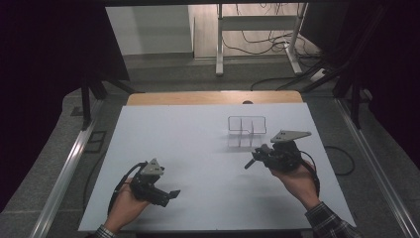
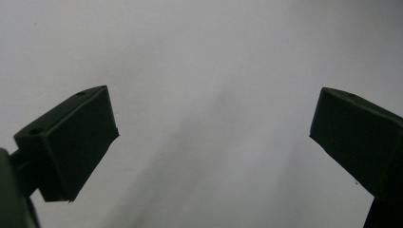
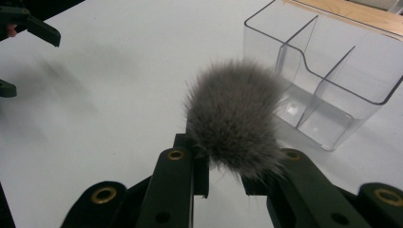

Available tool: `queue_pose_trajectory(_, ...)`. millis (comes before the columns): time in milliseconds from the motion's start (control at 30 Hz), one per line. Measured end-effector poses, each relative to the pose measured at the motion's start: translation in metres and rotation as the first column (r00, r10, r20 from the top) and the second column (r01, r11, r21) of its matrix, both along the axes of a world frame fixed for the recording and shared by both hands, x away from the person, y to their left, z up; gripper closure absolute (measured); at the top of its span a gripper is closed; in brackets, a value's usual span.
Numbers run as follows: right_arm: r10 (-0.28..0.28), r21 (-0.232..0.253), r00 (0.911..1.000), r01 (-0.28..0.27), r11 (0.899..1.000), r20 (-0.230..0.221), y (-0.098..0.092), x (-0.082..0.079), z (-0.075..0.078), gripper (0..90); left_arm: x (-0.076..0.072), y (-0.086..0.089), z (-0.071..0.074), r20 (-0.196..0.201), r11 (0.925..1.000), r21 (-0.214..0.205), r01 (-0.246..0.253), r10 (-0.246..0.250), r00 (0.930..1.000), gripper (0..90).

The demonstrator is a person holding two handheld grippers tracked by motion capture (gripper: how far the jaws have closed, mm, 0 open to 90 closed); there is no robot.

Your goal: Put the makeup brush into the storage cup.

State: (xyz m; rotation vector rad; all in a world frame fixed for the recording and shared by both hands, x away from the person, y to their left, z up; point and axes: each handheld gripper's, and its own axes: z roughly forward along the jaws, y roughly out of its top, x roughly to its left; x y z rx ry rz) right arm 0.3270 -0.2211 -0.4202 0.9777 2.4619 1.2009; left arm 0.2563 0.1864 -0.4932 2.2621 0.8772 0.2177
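White counter [image 1: 198, 163] top, nearly bare in the high view. Left claw [image 1: 169, 194] sits low at the near left, pointing across toward the middle, well apart from everything; reads as parked out of the way. Right claw [image 1: 253, 161] is at the right, just in front of a clear plastic organiser [image 1: 246, 125], nose aimed left and slightly toward the person. Organiser stands upright near the far middle with thin dividers inside, open top. What the right claw carries is too small to tell from up here. A plaid sleeve [image 1: 329, 224] shows at the bottom right.

Left gripper view: both jaws stand wide apart with nothing between them, plain counter behind. Empty and idle, my guess is it's on standby as a support hand.

Right gripper view: jaws are clamped on a grey fur ball [image 3: 233, 114], a fluffy pompom-like tuft. Grip is at its near end, so most of the fur sticks out past the tips; that leaves the bulk free to go into a slot first. It's held above the counter, just beside the organiser [image 3: 328, 71], not inside any compartment yet. Front wall of the organiser has a lowered cut, likely the easy entry side. Compartments look empty as far as I can see through the clear walls. Other claw [image 3: 28, 42] is visible far off at upper left, jaws apart.

Judgement: likely a drop into the organiser; soft fur may snag on a divider.
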Motion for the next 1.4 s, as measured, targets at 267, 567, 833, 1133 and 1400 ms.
queue_pose_trajectory(267, -0.015, 0.000, 0.9998, 0.015, 1.000, 0.009, -0.004, 0.001, 0.002, 76.4, -0.006, 0.013, -0.002, -0.004, 0.9996, 0.001, -0.029, 0.029, 0.9996, 1.7)
queue_pose_trajectory(567, -0.026, 0.020, 0.9994, 0.025, 0.999, 0.024, -0.008, 0.003, 0.005, 76.4, -0.013, 0.028, -0.004, -0.006, 0.9976, -0.002, -0.070, 0.070, 0.9976, 1.7)
queue_pose_trajectory(833, -0.048, 0.039, 0.9985, 0.047, 0.998, 0.026, -0.011, 0.005, 0.009, 76.4, -0.019, 0.038, -0.005, -0.010, 0.9957, -0.003, -0.093, 0.093, 0.9956, 1.7)
queue_pose_trajectory(1133, -0.076, 0.049, 0.9962, 0.074, 0.996, 0.042, -0.015, 0.007, 0.015, 76.4, -0.024, 0.047, -0.005, -0.010, 0.9931, -0.003, -0.117, 0.117, 0.9931, 1.7)
queue_pose_trajectory(1400, -0.084, 0.055, 0.9952, 0.082, 0.995, 0.050, -0.019, 0.010, 0.017, 76.4, -0.028, 0.058, -0.007, -0.012, 0.9896, -0.005, -0.144, 0.144, 0.9895, 1.7)
